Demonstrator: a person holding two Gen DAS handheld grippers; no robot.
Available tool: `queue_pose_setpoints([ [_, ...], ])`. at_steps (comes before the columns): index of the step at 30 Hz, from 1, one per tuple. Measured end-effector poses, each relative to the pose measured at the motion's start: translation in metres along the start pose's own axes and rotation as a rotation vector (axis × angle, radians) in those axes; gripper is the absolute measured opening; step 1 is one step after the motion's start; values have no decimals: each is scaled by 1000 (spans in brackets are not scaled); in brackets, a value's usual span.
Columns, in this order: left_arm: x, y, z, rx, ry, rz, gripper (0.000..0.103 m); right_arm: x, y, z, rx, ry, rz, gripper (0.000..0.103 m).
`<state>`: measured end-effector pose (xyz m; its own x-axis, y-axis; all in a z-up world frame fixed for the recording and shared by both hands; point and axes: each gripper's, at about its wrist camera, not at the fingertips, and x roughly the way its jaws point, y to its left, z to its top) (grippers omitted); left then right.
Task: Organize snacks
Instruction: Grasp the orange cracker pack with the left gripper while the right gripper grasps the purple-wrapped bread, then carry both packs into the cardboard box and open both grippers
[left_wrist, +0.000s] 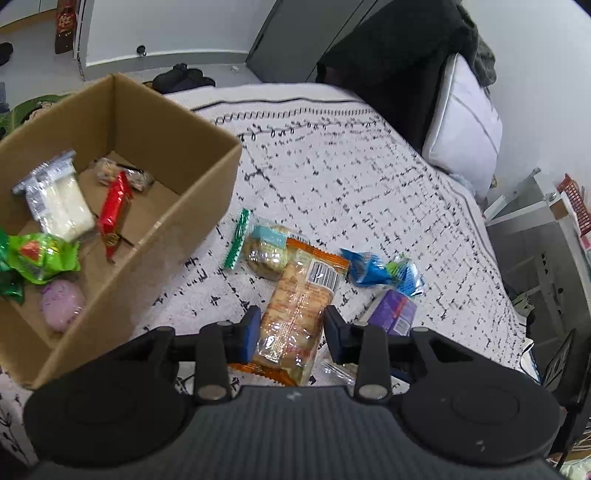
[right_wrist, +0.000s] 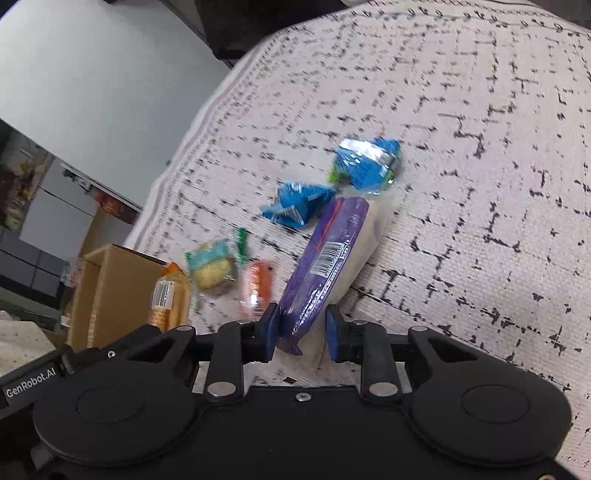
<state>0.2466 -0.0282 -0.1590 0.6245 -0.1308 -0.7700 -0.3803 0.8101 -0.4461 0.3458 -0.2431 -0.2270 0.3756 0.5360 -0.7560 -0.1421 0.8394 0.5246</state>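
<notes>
My bed (left_wrist: 369, 177), with snacks scattered on its patterned white cover

Cardboard box (left_wrist: 177, 236) sits at nine o'clock; beside it a green stick (left_wrist: 236, 240), cookie pack (left_wrist: 267, 251), orange packet (left_wrist: 299, 310), two blue pouches (left_wrist: 369, 267), and a purple packet (left_wrist: 393, 312) toward four o'clock.

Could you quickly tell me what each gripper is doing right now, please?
Left gripper: closed on the orange-edged clear snack pack.
Right gripper: closed on the purple snack pack.
</notes>
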Motion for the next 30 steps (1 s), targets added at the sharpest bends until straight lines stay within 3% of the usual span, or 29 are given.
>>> queue_pose_setpoints([
  [20, -54, 9, 7, -6, -79, -8, 32, -44, 19, -9, 15, -67, 205, 20],
  [30, -82, 19, 18, -17, -134, -9, 32, -56, 50, -10, -57, -122, 307, 20],
])
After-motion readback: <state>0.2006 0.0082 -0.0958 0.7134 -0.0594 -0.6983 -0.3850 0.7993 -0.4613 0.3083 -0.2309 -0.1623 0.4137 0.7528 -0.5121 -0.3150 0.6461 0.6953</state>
